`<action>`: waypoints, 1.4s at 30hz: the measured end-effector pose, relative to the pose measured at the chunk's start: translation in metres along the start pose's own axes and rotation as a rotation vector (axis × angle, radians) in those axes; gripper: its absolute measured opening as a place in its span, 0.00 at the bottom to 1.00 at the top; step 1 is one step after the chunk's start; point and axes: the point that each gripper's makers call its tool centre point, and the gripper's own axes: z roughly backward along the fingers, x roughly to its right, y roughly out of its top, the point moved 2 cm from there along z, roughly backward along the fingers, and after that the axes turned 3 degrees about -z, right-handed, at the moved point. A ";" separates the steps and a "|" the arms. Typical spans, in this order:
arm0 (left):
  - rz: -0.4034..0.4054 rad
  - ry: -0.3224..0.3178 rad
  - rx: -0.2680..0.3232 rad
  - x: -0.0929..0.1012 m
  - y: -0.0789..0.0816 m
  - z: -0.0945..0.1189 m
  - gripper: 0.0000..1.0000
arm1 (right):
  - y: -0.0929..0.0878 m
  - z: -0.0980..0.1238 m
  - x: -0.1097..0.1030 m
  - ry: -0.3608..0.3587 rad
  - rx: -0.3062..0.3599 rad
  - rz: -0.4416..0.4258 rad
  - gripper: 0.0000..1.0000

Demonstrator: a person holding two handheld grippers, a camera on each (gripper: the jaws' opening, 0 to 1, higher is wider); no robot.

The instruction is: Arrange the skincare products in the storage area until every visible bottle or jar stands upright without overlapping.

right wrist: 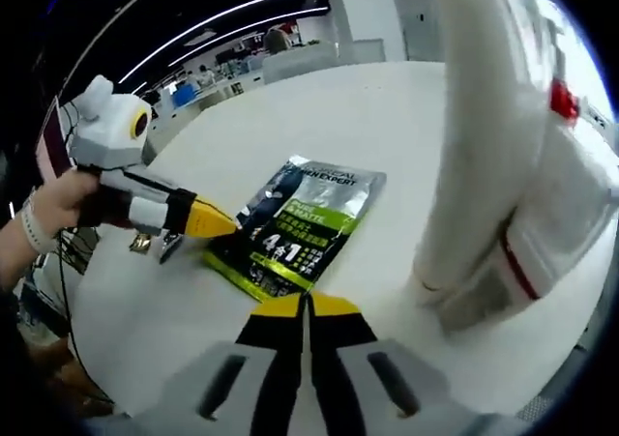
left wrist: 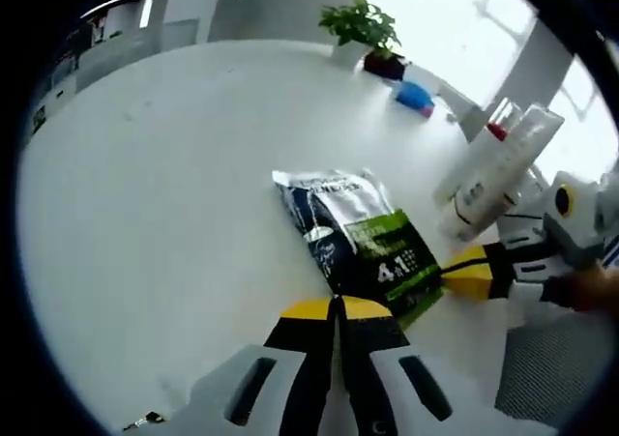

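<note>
In the left gripper view the left tool (left wrist: 338,305) has its yellow-tipped jaws pressed together with nothing between them, just short of the near corner of a flat sachet (left wrist: 356,238). The sachet, dark with a green panel marked "4 in 1", lies flat on the white table (left wrist: 164,185). The right tool (left wrist: 462,272) comes in from the right, its yellow tip at the sachet's green edge, a hand behind it. Just beyond that tool a cluster of tall white bottles (left wrist: 493,170) stands near the table's edge, one with a red cap. Farther off lie a blue item (left wrist: 415,95) and a potted plant (left wrist: 366,32).

In the right gripper view the right tool (right wrist: 307,305) is also shut and empty, its tips near the sachet (right wrist: 295,228). The left tool (right wrist: 215,221) reaches in from the left, its tip at the sachet's edge; whether it touches is unclear. A small dark item (right wrist: 153,244) lies beneath it. To the right the white bottles (right wrist: 493,156) rise close and blurred, standing just beside the sachet and apart from it.
</note>
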 end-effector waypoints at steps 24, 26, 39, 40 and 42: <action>0.002 -0.025 -0.061 0.099 -0.047 0.003 0.00 | -0.029 0.059 0.027 0.132 -0.229 0.304 0.01; 0.001 -0.033 -0.072 0.106 -0.051 -0.001 0.00 | -0.030 0.062 0.034 0.132 -0.236 0.308 0.01; 0.022 -0.060 -0.082 0.126 -0.049 -0.017 0.00 | -0.040 0.065 0.062 0.127 -0.280 0.284 0.01; 0.023 -0.061 -0.082 0.126 -0.049 -0.017 0.00 | -0.040 0.065 0.063 0.129 -0.283 0.275 0.01; 0.030 -0.061 -0.083 0.126 -0.049 -0.018 0.00 | -0.038 0.063 0.064 0.130 -0.282 0.275 0.01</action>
